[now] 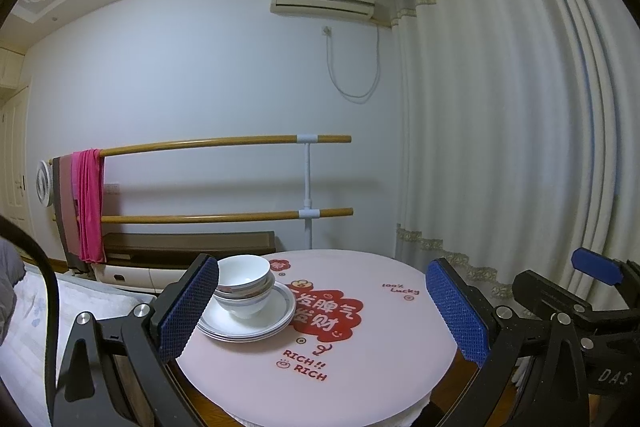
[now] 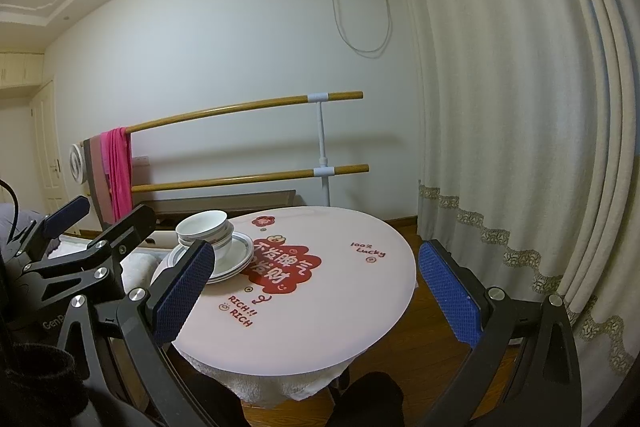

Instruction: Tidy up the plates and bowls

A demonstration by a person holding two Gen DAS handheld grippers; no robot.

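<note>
Both wrist views look forward from nearby, sharing the round table (image 1: 360, 367).

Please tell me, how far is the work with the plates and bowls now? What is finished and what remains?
It looks nearly or fully done: the bowls sit nested on the stacked plates, one pile on the round table. Nothing is in hand: the left gripper and right gripper are both open and apart from the pile. No loose dishes show elsewhere, so little seems left.

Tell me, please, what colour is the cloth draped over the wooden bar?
Bright pink cloth; clearest in the left wrist view.
</note>
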